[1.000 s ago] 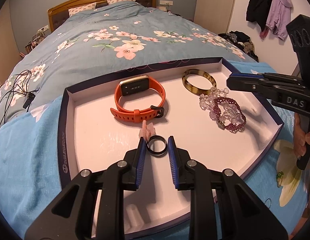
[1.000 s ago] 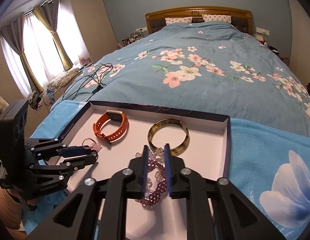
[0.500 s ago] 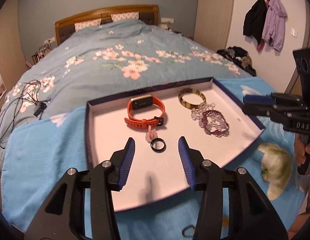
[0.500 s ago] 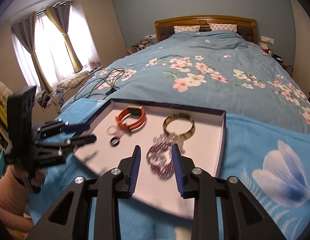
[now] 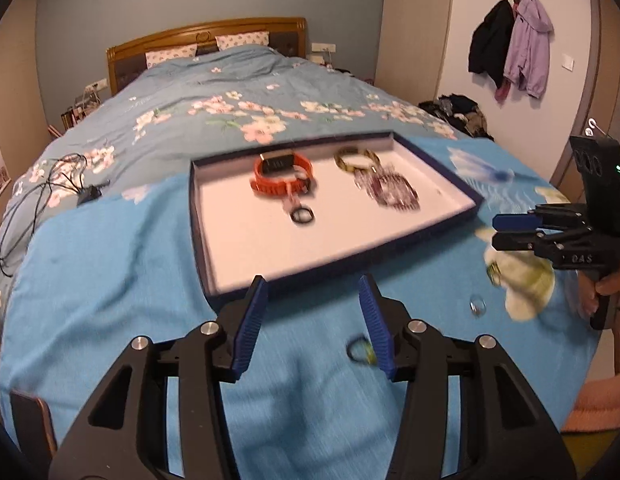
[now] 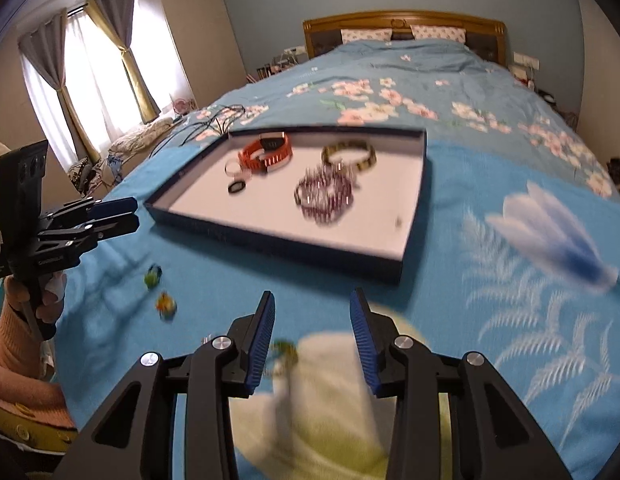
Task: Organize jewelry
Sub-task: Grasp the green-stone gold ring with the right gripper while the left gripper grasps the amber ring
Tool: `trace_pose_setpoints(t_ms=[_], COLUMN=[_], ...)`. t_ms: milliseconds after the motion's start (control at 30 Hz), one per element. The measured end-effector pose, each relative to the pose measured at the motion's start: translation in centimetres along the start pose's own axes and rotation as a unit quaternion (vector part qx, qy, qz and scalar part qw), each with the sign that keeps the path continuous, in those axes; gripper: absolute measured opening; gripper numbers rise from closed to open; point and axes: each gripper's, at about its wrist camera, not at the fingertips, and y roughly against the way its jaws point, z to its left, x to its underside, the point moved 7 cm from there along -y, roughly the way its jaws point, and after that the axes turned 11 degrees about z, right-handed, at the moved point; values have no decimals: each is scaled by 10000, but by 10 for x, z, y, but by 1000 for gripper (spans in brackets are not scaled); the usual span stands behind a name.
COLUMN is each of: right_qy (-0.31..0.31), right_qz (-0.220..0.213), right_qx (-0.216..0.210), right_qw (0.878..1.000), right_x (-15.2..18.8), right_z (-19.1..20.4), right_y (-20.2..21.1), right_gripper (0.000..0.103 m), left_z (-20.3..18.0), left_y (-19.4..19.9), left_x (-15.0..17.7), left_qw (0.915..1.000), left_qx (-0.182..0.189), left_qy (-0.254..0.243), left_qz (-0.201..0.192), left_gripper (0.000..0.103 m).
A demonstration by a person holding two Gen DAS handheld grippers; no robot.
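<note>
A dark-rimmed tray [image 5: 342, 254] with a white floor lies on the blue bedspread. It holds an orange watch [image 5: 281, 178], a dark ring [image 5: 302, 215], a tortoiseshell bangle [image 5: 357, 159] and purple bead bracelets [image 5: 392, 190]. My left gripper [image 5: 312, 322] is open and empty, in front of the tray. A small ring [image 5: 360, 350] lies by its right finger. My right gripper [image 6: 312, 338] is open and empty, over a small ring [image 6: 283, 350]. The tray [image 6: 277, 240] also shows in the right wrist view, with the watch [image 6: 265, 152] in it.
More small rings lie loose on the bedspread [image 5: 478, 305], [image 5: 494, 273], [image 6: 153, 274], [image 6: 165, 303]. Black cables [image 5: 41, 192] lie at the left on the bed. Coats [image 5: 510, 48] hang on the right wall. A phone edge [image 5: 29, 424] shows at bottom left.
Both grippers pulled back out of the tray toward the bed's near edge and opened wider. The left let go of the dark ring, which stays in the tray.
</note>
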Motion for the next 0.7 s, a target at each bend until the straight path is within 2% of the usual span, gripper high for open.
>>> trace_pose_setpoints(t_ms=[233, 367, 500, 700], right_qy=[-113, -47, 62, 88], right_qz=[76, 127, 238, 296], right_qx=[-68, -74, 28, 29], right_qw=[9999, 9999, 9997, 9995], right_x=[17, 20, 22, 22], right_z=[1, 7, 15, 18], right_y=[-2, -2, -8, -11], right_gripper=[37, 37, 37, 36], left_z=[-22, -46, -65, -78], left_y=[0, -2, -7, -17], left_x=[26, 34, 36, 33], left_qw=[9994, 9978, 9959, 9945], left_qx=[267, 448, 566, 648], left_qy=[-186, -451, -653, -706], left_qz=[121, 199, 267, 413], left_gripper=[47, 47, 47, 44])
